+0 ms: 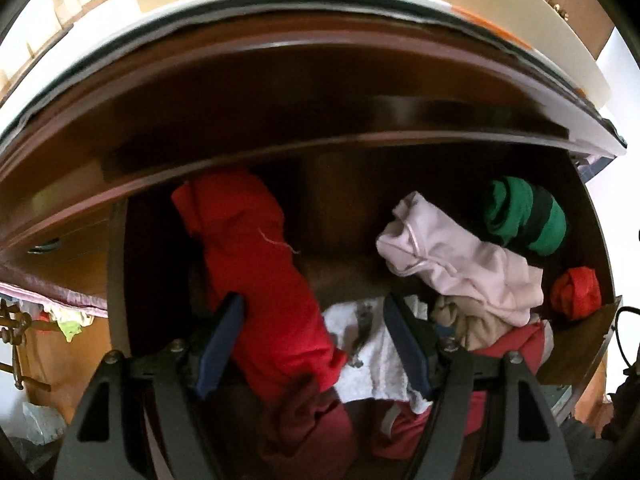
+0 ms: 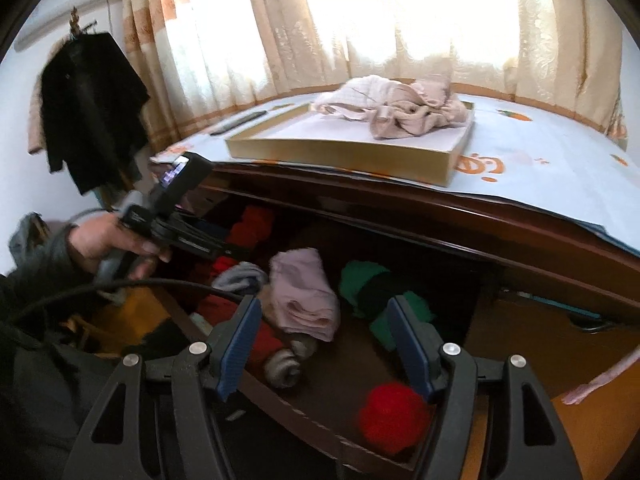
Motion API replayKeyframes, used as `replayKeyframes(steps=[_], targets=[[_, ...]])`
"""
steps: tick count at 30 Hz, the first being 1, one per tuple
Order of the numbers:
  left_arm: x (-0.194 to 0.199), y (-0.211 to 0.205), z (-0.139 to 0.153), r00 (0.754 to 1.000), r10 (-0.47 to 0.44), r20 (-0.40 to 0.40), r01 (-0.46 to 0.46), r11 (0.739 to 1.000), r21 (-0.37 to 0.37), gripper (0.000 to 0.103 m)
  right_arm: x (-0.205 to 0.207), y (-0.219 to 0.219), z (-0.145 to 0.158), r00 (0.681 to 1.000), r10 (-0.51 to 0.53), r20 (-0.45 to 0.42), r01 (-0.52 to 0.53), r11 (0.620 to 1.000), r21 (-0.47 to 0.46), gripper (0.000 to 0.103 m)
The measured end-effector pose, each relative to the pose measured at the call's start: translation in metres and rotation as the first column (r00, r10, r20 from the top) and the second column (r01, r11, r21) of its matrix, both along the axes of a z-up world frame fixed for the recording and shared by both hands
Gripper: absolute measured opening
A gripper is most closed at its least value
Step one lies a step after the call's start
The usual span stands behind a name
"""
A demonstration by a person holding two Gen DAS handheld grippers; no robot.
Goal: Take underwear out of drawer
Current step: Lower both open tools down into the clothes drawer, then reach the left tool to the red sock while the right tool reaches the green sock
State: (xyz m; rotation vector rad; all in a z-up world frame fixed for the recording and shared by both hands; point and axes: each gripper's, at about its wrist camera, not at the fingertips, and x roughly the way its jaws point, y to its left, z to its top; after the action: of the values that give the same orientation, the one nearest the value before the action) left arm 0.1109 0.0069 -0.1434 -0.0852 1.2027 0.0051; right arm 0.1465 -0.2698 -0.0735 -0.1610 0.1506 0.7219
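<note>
The drawer (image 1: 120,264) is dark, glossy polished wood, and inside it lie matt soft cloth pieces, a red garment (image 1: 256,264) beside a rough white towelling cloth (image 1: 372,360) and a smooth pale pink one (image 1: 460,264).

I look down my left hand-held gripper (image 1: 314,312) into the open drawer (image 1: 600,264). A long garment (image 1: 256,264) lies between its fingers, running toward the drawer's back. Just right of that sits a crumpled cloth (image 1: 368,356), and farther right a folded piece (image 1: 460,264) rests on the pile. Behind it, near the right wall, lies a rolled bundle (image 1: 524,216); a small ball (image 1: 576,294) sits in the right corner. My right hand-held gripper (image 2: 324,344) hangs before the drawer. On the surface (image 2: 560,160) above stands a tray (image 2: 340,154) holding heaped clothes (image 2: 400,106).
</note>
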Motion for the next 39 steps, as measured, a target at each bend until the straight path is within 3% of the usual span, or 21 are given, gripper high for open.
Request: replayKeyframes(steps=[12, 23, 29, 33, 36, 39], targets=[[0.011, -0.012, -0.007, 0.998, -0.035, -0.060, 0.037, 0.999, 0.024, 0.087, -0.002, -0.021, -0.004, 1.000, -0.016, 0.000, 0.016, 0.999, 0.046, 0.068], [0.027, -0.016, -0.007, 0.995, -0.067, -0.072, 0.071, 0.996, 0.049, 0.085, 0.003, -0.014, -0.009, 1.000, -0.015, -0.005, 0.016, 1.000, 0.025, 0.071], [0.006, -0.015, -0.008, 0.997, -0.061, -0.039, 0.064, 0.994, 0.084, 0.065, 0.005, -0.014, -0.003, 0.999, -0.035, 0.014, 0.035, 0.999, 0.001, 0.071], [0.001, -0.021, -0.006, 0.998, -0.057, -0.023, 0.059, 0.991, 0.116, 0.046, 0.017, -0.011, 0.002, 0.999, -0.040, 0.005, 0.040, 0.999, -0.009, 0.071], [-0.002, -0.023, -0.008, 0.997, -0.075, -0.016, 0.077, 0.989, 0.124, 0.040, 0.026, -0.002, 0.003, 0.999, -0.035, -0.006, 0.035, 0.999, -0.022, 0.071], [-0.005, -0.029, -0.006, 0.995, -0.103, 0.007, 0.101, 0.987, 0.122, 0.028, 0.033, 0.008, 0.003, 0.999, -0.034, -0.015, 0.033, 0.999, -0.042, 0.071]])
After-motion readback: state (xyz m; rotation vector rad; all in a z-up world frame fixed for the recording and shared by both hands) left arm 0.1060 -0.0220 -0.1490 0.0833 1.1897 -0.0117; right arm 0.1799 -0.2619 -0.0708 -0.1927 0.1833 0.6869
